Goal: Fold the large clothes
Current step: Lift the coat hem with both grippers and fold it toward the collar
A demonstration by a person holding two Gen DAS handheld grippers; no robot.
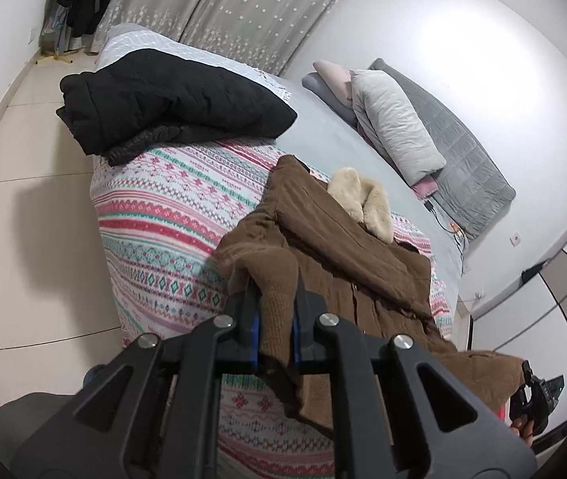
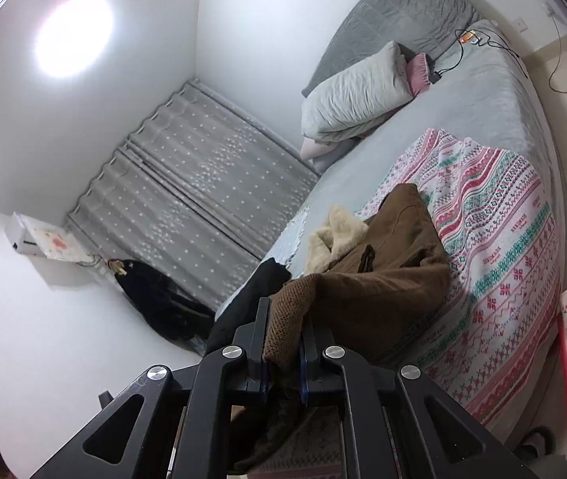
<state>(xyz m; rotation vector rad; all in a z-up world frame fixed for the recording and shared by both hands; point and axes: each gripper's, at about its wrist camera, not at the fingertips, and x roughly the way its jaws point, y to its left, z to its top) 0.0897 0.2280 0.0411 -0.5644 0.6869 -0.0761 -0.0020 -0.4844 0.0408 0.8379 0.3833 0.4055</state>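
Left gripper [image 1: 275, 303] pinching a knit rib cuff of the brown coat [image 1: 347, 255]; right gripper [image 2: 285, 327] pinching another knit edge of the same coat. Both sets of jaws pressed onto fabric, not spread.

Coat is on the patterned blanket [image 1: 171, 199] on the bed [image 1: 323, 139], near edge, partly lifted toward the grippers, cream fur collar [image 1: 363, 199] at its far end.

Left view only: folded black padded jacket [image 1: 171, 99] at far left of the bed, plus the right gripper small at lower right, holding the coat's hem. Right view only: ceiling light glare [image 2: 74, 36], wall unit [image 2: 40, 243] beside the star-print curtain [image 2: 203, 167], dark clothes hanging [image 2: 155, 295] below it.

Also around: grey pillow [image 1: 395, 123] stacked on others against the quilted grey headboard pad [image 1: 463, 151], cables [image 2: 467, 44] at the bed's far right corner.

Coat bulk blocks most of the near blanket in both views. Coat fabric looks like fine corduroy; blanket is a striped knit-style print.
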